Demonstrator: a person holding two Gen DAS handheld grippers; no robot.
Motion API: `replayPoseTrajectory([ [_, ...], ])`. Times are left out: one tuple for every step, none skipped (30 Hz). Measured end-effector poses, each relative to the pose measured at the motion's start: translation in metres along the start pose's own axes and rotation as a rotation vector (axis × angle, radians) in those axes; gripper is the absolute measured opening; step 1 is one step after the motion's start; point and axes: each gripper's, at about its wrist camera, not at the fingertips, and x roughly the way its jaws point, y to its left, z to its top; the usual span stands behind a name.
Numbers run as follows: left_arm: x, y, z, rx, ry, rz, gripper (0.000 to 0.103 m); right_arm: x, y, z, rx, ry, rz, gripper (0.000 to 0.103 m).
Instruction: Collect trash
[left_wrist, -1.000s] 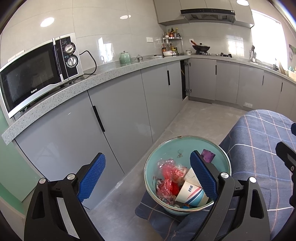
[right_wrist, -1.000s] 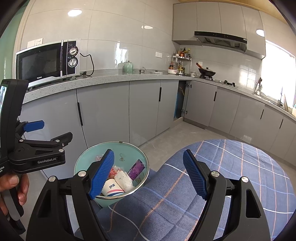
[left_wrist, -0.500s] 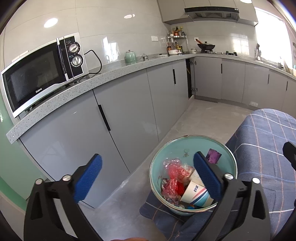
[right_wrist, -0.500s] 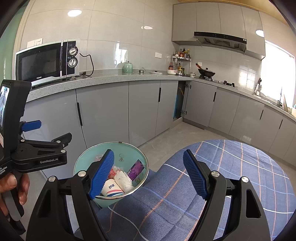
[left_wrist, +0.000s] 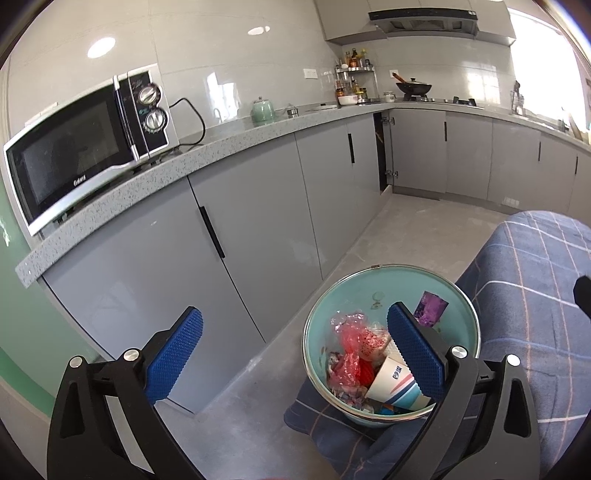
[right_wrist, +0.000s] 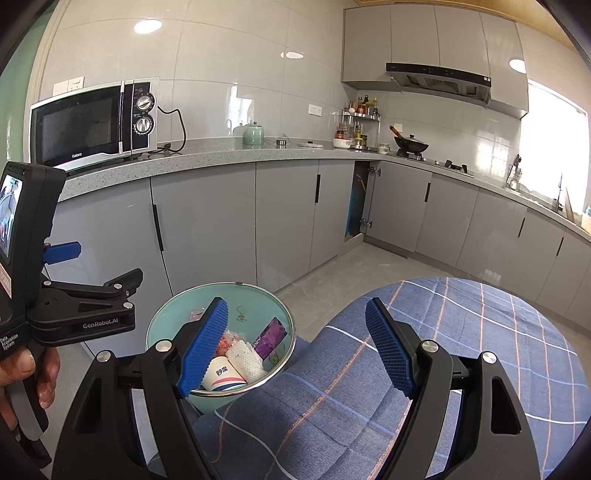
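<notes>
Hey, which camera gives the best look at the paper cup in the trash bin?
The left wrist view: the paper cup lies on its side with its wall mostly visible. In the right wrist view a blue pad covers part of it.

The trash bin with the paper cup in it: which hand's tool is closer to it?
Left. The left tool hovers open at the trash bin's near rim; the right tool sits beside it, over the checked cloth.
</notes>
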Motion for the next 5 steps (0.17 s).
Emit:
replayPoseTrajectory([
  [0.0002,0.0,0.0,0.002,-0.001,-0.002,0.098,-0.0001,-0.0006,-0.0003,0.0,0.0,0.0,0.076],
  [0.0003,-0.0006,-0.0001,0.007,-0.002,0.0,0.098,-0.0008,-0.001,-0.0012,0.0,0.0,-0.001,0.076],
  [0.0003,-0.0009,-0.0002,0.008,-0.001,-0.001,0.098,-0.001,-0.002,-0.0017,0.001,0.0,-0.001,0.076],
  [0.0003,-0.0008,-0.0002,0.006,-0.001,-0.005,0.098,-0.0009,-0.0017,-0.0013,0.001,0.0,-0.002,0.076],
  [-0.0001,-0.0017,0.0,0.006,-0.002,-0.007,0.098,-0.0009,-0.002,-0.0014,0.001,0.001,-0.002,0.076],
])
